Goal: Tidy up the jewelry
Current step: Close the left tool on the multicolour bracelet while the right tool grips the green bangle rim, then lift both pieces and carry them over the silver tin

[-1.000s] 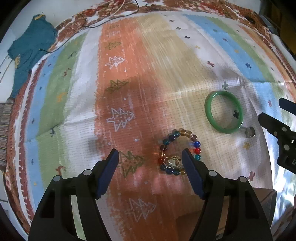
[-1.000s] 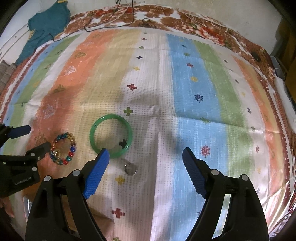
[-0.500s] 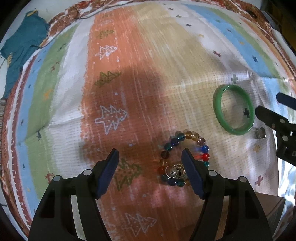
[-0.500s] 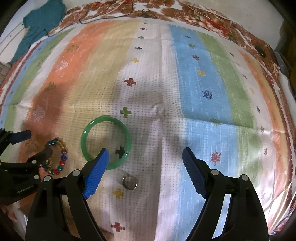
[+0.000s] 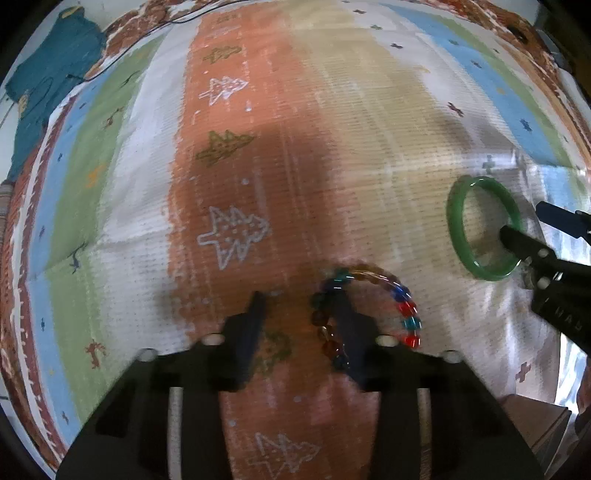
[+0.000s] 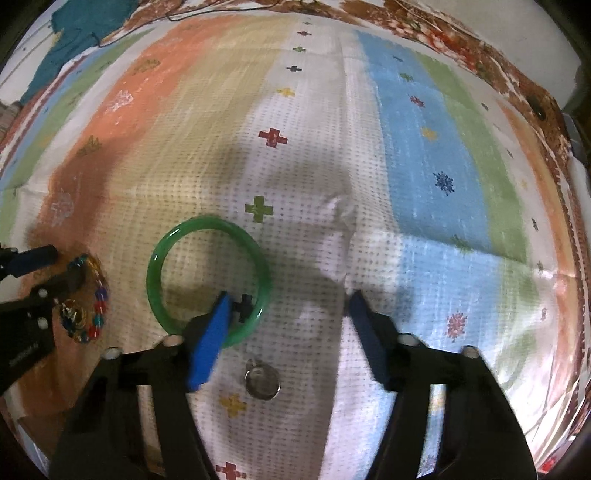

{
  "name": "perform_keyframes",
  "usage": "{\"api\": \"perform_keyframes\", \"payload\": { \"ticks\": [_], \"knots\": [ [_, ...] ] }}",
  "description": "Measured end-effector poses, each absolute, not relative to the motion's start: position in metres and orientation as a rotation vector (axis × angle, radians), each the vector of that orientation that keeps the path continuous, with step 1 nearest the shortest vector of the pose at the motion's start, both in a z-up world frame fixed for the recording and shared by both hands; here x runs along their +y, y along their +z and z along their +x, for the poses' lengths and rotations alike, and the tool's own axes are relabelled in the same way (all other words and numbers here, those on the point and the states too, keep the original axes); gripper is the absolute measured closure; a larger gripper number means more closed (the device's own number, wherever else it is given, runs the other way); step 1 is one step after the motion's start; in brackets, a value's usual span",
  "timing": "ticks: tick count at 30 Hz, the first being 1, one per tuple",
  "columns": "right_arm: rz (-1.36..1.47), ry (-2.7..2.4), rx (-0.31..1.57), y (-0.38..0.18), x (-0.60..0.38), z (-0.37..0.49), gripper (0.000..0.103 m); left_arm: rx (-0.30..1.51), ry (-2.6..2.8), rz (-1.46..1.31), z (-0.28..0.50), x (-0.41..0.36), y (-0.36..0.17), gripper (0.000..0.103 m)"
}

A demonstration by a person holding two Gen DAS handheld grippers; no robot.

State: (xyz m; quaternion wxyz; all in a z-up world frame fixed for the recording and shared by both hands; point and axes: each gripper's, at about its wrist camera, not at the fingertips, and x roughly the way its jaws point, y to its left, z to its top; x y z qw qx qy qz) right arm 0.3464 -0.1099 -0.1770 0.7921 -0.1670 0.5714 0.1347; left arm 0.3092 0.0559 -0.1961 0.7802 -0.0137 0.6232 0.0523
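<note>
A bracelet of coloured beads (image 5: 406, 314) (image 6: 98, 306) lies on the striped cloth. My left gripper (image 5: 299, 310) (image 6: 55, 269) points down at it with jaws closing. One finger stands inside the loop and the loop's left side lies between the jaws, with a gap on the other finger's side. A green bangle (image 6: 155, 273) (image 5: 456, 236) lies to the right. My right gripper (image 6: 288, 310) (image 5: 535, 225) is closing too. Its left finger is inside the bangle, and the bangle's right rim is between the jaws, unpressed. A small silver ring (image 6: 249, 378) lies between its arms.
The striped patterned cloth (image 5: 332, 129) (image 6: 424, 166) covers the whole surface. A teal garment (image 5: 44, 85) (image 6: 85, 26) and a thin dark cable lie at the far left corner. A brown box corner (image 5: 532, 421) shows at the near right.
Both grippers have come down closer to the cloth and their jaws have narrowed. The left one now straddles the bead bracelet's side, the right one the bangle's rim.
</note>
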Motion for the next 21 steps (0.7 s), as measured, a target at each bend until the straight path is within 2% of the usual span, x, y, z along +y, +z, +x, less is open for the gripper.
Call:
{"api": "perform_keyframes", "payload": {
  "ticks": [1,2,4,5,7,21],
  "knots": [
    [-0.356,0.296,1.231,-0.177,-0.11,0.346,0.06,1.349,0.12,-0.03,0.309,0.058,-0.196,0.08],
    [-0.36,0.298,1.228,-0.176,-0.11,0.346,0.063,1.351,0.126,-0.028,0.309,0.059,-0.196,0.087],
    [-0.367,0.305,1.22,-0.176,-0.11,0.344,0.074,1.35,0.136,-0.024,0.308,0.062,-0.196,0.093],
    [-0.371,0.307,1.215,-0.177,-0.11,0.343,0.078,1.348,0.135,-0.03,0.306,0.063,-0.196,0.094],
    [-0.385,0.312,1.205,-0.177,-0.11,0.34,0.093,1.342,0.137,-0.04,0.304,0.065,-0.194,0.094],
    [-0.321,0.326,1.149,-0.144,-0.117,0.327,0.095,1.274,0.187,-0.062,0.277,0.071,-0.161,0.094]
  ]
}}
